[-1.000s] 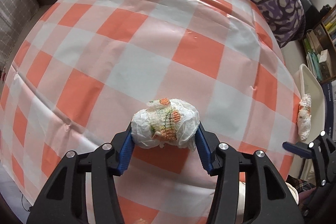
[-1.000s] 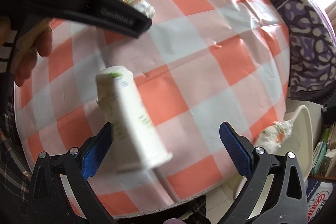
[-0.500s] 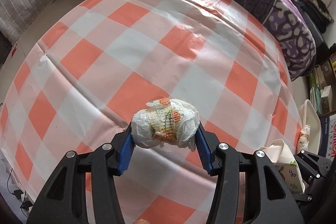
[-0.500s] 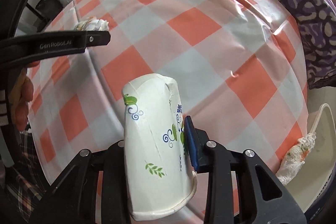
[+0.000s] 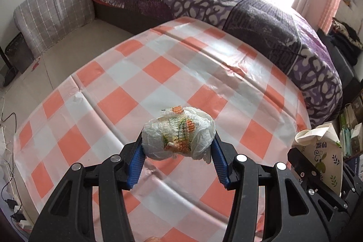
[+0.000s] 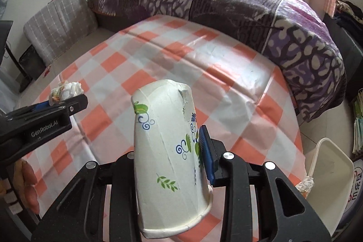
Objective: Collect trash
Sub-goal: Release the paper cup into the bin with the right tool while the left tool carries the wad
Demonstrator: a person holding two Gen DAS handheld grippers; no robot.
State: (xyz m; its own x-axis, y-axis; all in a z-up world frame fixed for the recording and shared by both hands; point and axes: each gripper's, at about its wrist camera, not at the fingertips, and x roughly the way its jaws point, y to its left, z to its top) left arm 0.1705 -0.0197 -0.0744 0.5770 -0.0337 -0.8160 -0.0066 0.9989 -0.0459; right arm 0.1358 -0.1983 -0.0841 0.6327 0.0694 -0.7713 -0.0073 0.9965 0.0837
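Observation:
My left gripper is shut on a crumpled white tissue ball with orange and green print, held above the checked table. It also shows at the left of the right wrist view. My right gripper is shut on a squashed white paper cup with blue and green print, held up above the table. The cup also shows at the right edge of the left wrist view. A white bin stands beside the table at the lower right, with another crumpled tissue at its rim.
The table has an orange-and-white checked cloth. A bed with a purple patterned cover lies behind it. A grey checked cushion leans at the back left. Shelves with books stand at the right. Cables lie on the floor at left.
Both grippers have risen and tilted up, so the bed and window now show. The right gripper closed on the paper cup and lifted it. The left still holds the tissue ball.

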